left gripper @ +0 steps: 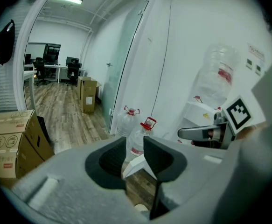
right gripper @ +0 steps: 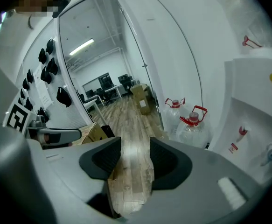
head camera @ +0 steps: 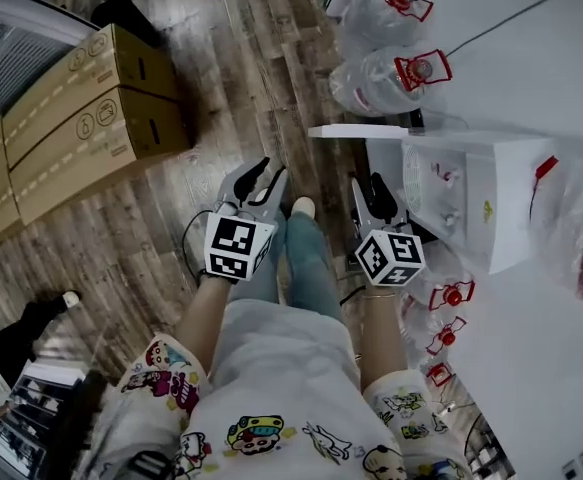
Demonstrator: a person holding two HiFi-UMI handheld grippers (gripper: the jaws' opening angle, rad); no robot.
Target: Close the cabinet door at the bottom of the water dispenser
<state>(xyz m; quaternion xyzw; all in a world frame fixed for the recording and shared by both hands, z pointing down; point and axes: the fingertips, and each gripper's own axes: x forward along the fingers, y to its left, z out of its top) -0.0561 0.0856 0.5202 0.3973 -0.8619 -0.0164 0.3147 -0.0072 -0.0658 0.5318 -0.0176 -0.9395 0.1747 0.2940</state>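
The cabinet door (head camera: 357, 131) at the foot of the water dispenser (head camera: 481, 203) stands open. In the head view it shows edge-on as a white strip reaching out from the dispenser over the wooden floor (head camera: 241, 58). Neither gripper touches it.

The right gripper (head camera: 368, 184) hangs just beside the dispenser's front, on the person's side of the door. Its jaws are apart, and its own view shows only floor between them. The left gripper (head camera: 269, 174) hangs farther out from the dispenser, beyond the right one. Its jaws are also parted with nothing held. In the left gripper view, a white corner that looks like the door (left gripper: 136, 164) shows through the gap, well beyond the pads.

Two water bottles (head camera: 389, 74) with red caps stand by the dispenser on the far side of the door. More red-capped bottles (head camera: 453, 296) lie at its near side. Stacked cardboard boxes (head camera: 86, 118) sit well apart from the dispenser, across the floor.
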